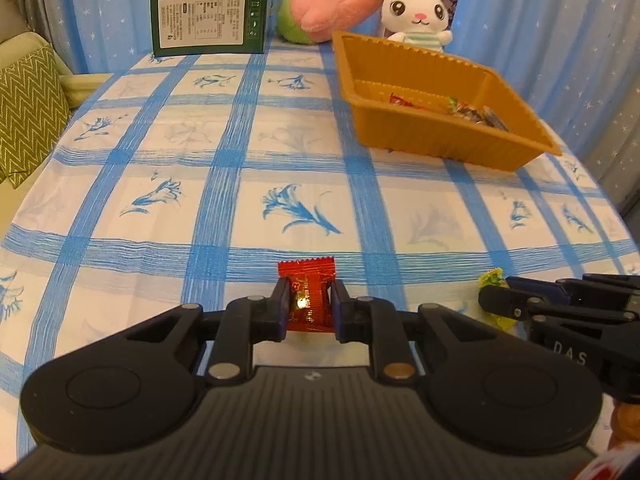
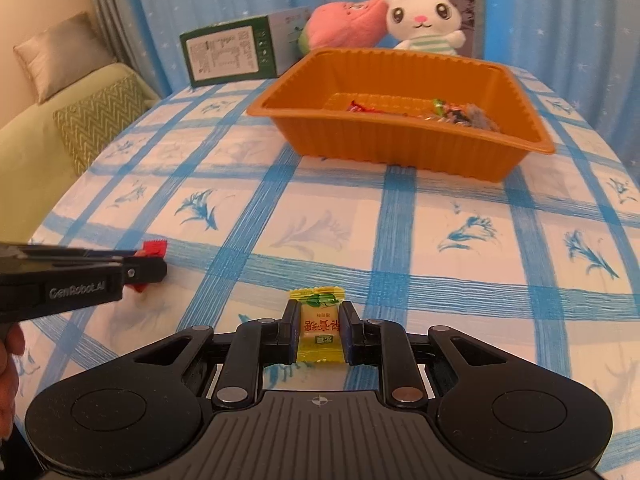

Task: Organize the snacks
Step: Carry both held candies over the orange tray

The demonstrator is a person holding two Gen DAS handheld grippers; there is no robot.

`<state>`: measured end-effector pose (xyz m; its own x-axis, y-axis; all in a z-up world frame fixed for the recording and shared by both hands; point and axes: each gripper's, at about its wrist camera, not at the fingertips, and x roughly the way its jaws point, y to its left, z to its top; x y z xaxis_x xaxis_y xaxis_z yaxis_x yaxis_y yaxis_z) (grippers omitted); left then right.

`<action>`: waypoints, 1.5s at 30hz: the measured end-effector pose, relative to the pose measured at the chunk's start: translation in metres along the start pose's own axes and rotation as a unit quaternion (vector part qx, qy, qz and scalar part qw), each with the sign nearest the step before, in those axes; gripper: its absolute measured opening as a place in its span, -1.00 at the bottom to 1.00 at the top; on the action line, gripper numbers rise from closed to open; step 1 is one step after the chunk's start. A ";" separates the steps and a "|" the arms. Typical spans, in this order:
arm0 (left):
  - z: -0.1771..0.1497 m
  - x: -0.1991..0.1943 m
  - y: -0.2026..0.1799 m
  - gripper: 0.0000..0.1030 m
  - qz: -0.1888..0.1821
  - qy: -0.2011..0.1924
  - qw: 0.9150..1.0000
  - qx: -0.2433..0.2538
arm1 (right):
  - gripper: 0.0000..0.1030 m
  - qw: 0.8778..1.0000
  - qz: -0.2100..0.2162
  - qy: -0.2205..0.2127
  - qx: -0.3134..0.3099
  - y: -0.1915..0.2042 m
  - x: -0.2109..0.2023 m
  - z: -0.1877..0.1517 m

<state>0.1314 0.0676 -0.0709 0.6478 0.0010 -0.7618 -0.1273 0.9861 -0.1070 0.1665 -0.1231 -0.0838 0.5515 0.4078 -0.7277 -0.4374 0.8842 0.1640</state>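
Note:
My left gripper [image 1: 309,294] is shut on a red wrapped candy [image 1: 308,296] low over the tablecloth; the candy also shows in the right wrist view [image 2: 154,249]. My right gripper [image 2: 319,320] is shut on a yellow wrapped candy [image 2: 320,330], also low over the cloth; the candy shows in the left wrist view [image 1: 493,278]. An orange plastic tray [image 1: 400,120] stands farther back, to the right of the left gripper, holding several wrapped snacks [image 1: 464,110]. In the right wrist view the tray [image 2: 384,148] is straight ahead.
A green box [image 1: 208,20] stands at the table's far edge. A pink plush [image 1: 332,8] and a white bunny plush [image 1: 418,12] sit behind the tray. A green sofa with cushions [image 2: 68,132] is at the left. Blue curtains hang behind.

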 end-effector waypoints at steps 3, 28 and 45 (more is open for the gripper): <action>-0.002 -0.010 -0.006 -0.64 -0.011 -0.002 1.000 -0.009 | -0.60 1.000 -0.005 -0.010 0.015 -0.004 -0.014 0.001; -0.004 -0.082 -0.063 -0.64 -0.072 -0.038 0.996 0.020 | -0.60 0.995 -0.060 -0.045 0.063 -0.024 -0.108 -0.005; 0.005 -0.086 -0.075 -0.64 -0.084 -0.041 0.995 0.028 | -0.60 0.994 -0.064 -0.049 0.070 -0.034 -0.120 -0.002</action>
<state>0.0891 -0.0057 0.0055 0.7158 -0.1537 -0.6812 0.0295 0.9813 -0.1904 0.1135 -0.2026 -0.0029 0.6657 0.3042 -0.6814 -0.2596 0.9505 0.1708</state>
